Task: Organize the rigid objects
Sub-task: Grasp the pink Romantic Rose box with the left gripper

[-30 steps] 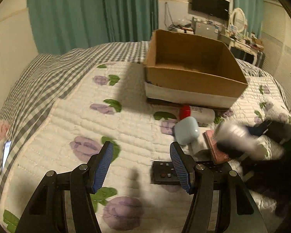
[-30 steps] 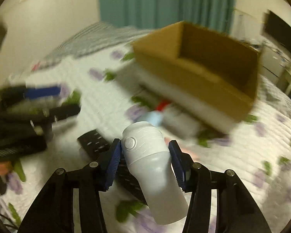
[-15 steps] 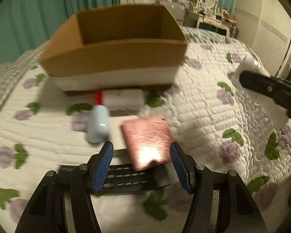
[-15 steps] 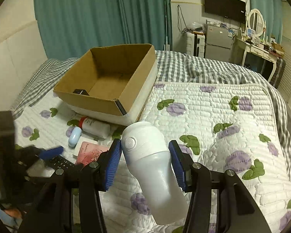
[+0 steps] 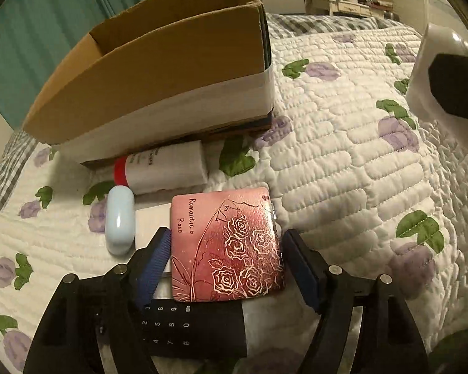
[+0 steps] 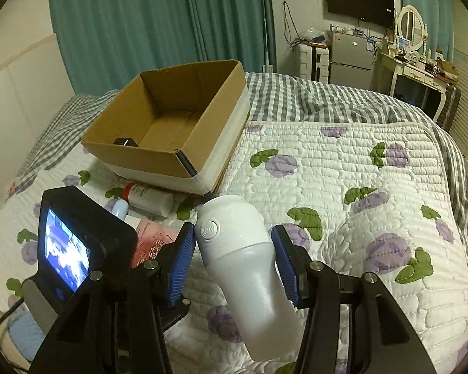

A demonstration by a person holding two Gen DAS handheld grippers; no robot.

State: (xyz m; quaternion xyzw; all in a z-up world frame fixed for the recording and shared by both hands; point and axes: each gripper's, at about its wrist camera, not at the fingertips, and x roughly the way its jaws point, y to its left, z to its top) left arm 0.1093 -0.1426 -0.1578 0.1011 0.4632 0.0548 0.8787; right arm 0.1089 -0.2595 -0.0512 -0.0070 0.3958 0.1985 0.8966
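A: Left cam – left gripper [image 5: 224,268] is straddling pink case [image 5: 224,246] just in front of the box [image 5: 159,93], pads wide, not squeezing yet.

B: Right cam – right gripper [image 6: 232,268] is clamping white bottle [image 6: 243,265], nearside of box. Prob. needs lifting over the rim next.

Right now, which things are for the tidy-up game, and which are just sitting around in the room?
For tidying:
cardboard box
white bottle in the right gripper
pink rose case between the left gripper fingers
red-capped tube
blue case
remote

Just around:
quilt
curtains
TV
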